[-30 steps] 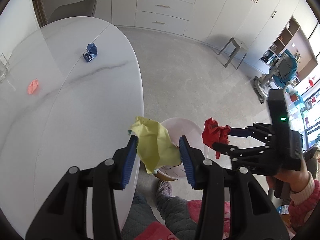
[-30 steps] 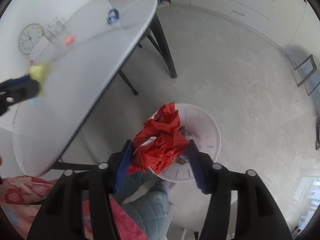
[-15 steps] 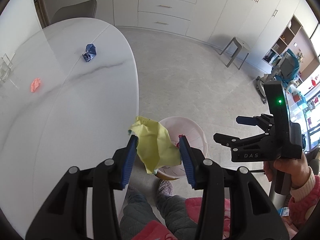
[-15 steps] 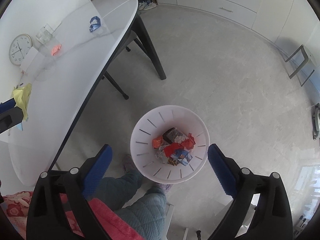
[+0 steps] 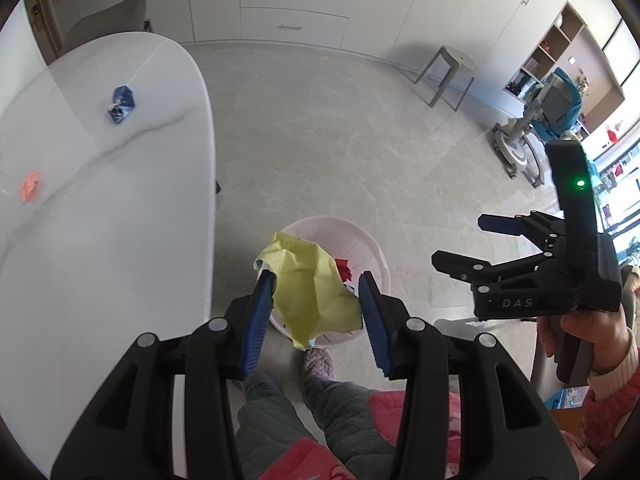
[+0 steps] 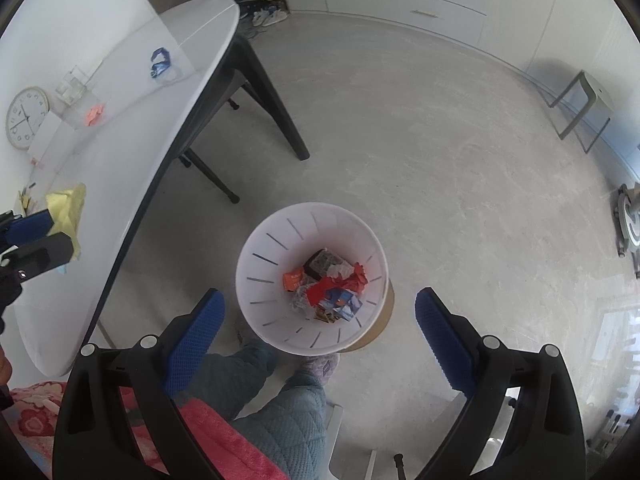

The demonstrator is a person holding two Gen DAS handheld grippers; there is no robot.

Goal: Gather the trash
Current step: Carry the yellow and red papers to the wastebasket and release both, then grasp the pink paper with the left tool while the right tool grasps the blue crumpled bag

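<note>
1. Pale grey floor point(image 6: 420, 152), mottled, daylit
2. White cabinets point(image 5: 296, 4) with drawers line the far wall
3. White oval table point(image 6: 132, 128) on dark legs, at left
4. Grey stool point(image 5: 448, 68) at far right, by open wooden shelves point(image 5: 560, 52)
5. Round clock point(image 6: 26, 118) leans at the table's far edge
6. Shoes point(image 6: 266, 16) on the floor beyond the table

The right gripper point(image 6: 316, 320) points steeply down with its blue pads spread wide and nothing between them, its jaws having just been opening. Directly below it stands a white slotted waste bin point(image 6: 256, 276) on the floor, holding crumpled red paper point(image 6: 352, 278) among other wrappers. To its left, past the table point(image 6: 104, 184) edge, the left gripper point(image 6: 28, 240) clamps a yellow paper wad point(image 6: 68, 210).
</note>
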